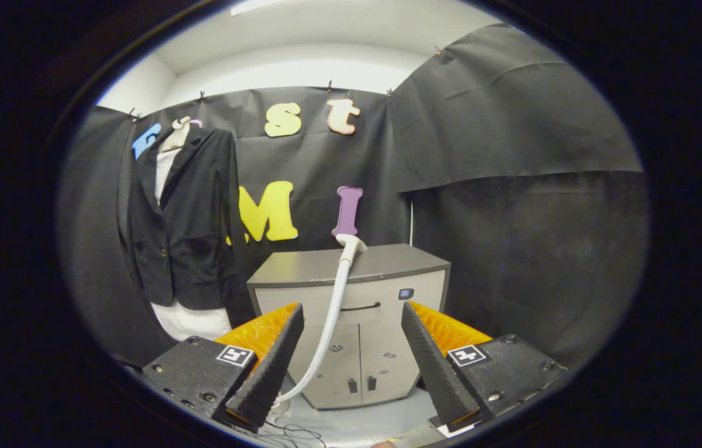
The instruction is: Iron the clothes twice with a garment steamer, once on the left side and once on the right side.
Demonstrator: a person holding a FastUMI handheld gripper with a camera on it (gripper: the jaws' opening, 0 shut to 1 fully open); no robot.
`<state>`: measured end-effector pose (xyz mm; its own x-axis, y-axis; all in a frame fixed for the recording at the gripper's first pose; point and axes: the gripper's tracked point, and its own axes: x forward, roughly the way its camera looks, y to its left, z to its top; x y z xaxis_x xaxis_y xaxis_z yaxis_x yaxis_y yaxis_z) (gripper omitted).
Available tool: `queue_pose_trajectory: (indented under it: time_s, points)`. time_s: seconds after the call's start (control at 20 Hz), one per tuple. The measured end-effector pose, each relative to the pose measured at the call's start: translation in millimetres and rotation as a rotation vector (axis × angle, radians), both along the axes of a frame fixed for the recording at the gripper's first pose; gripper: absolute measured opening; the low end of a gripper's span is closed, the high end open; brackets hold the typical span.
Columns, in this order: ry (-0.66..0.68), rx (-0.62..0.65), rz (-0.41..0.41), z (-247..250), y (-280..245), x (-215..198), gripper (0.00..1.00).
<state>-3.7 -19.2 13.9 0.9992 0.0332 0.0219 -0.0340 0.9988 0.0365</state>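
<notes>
A black blazer [186, 224] over a white shirt [192, 320] hangs on a hanger against the booth wall, well beyond my fingers and to their left. The garment steamer's head [351, 244] rests on top of a grey cabinet [351, 267] straight ahead, and its white hose [332, 317] runs down the cabinet front and curves toward the floor between my fingers. My gripper [351, 354] stands open, with nothing pressed between its fingers. The hose passes behind the gap, closer to the left finger.
The cabinet has two light doors, a dark handle and a small blue-lit button [405, 293] on its front. Thin cables [295, 432] lie on the pale floor just below the fingers. Black cloth walls close the booth on the left, back and right.
</notes>
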Motion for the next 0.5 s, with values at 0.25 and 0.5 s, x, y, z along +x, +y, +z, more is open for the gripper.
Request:
queue_pose_trajectory:
  time_s: [0.25, 0.5]
  points:
    - [0.002, 0.02, -0.042, 21, 10, -2, 0.99]
    - [0.004, 0.023, -0.034, 45, 31, 1, 0.98]
